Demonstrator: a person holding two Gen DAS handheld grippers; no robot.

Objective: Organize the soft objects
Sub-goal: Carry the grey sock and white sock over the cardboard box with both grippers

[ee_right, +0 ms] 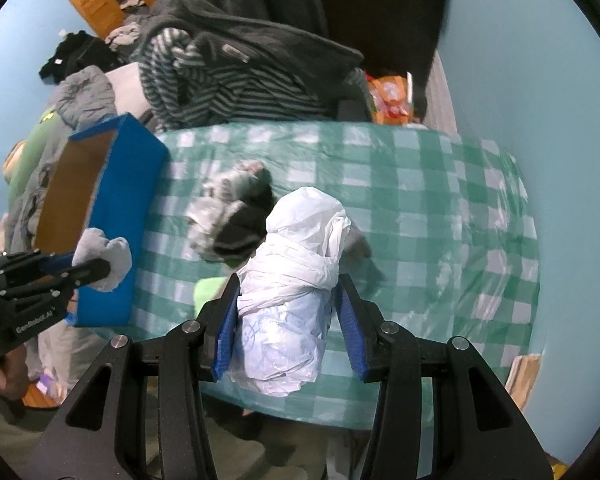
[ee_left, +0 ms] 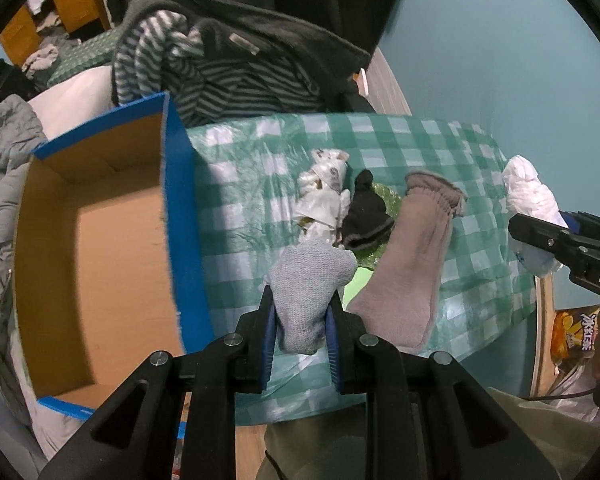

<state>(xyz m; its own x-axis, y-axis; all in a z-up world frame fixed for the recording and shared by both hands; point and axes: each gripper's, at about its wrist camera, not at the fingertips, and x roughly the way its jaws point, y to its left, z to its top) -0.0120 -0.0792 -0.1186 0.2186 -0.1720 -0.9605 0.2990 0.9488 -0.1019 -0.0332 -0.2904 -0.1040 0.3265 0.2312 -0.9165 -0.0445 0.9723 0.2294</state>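
My left gripper (ee_left: pixel 300 304) is shut on a light grey sock (ee_left: pixel 310 276) and holds it above the table, just right of the blue cardboard box (ee_left: pixel 180 200); it also shows in the right wrist view (ee_right: pixel 100 268). My right gripper (ee_right: pixel 288 296) is shut on a bunched white plastic bag (ee_right: pixel 296 280) above the checked tablecloth (ee_right: pixel 440 200). On the cloth lie a taupe sock (ee_left: pixel 412 256), a black sock with a grey cuff (ee_left: pixel 366 212) and a crumpled white wrapper (ee_left: pixel 324 192).
The box is open and its brown inside shows nothing in it. A chair heaped with striped and dark clothes (ee_left: pixel 228 56) stands behind the table. A grey jacket (ee_left: pixel 0 160) lies left of the box. A snack packet (ee_left: pixel 576 332) sits at the lower right.
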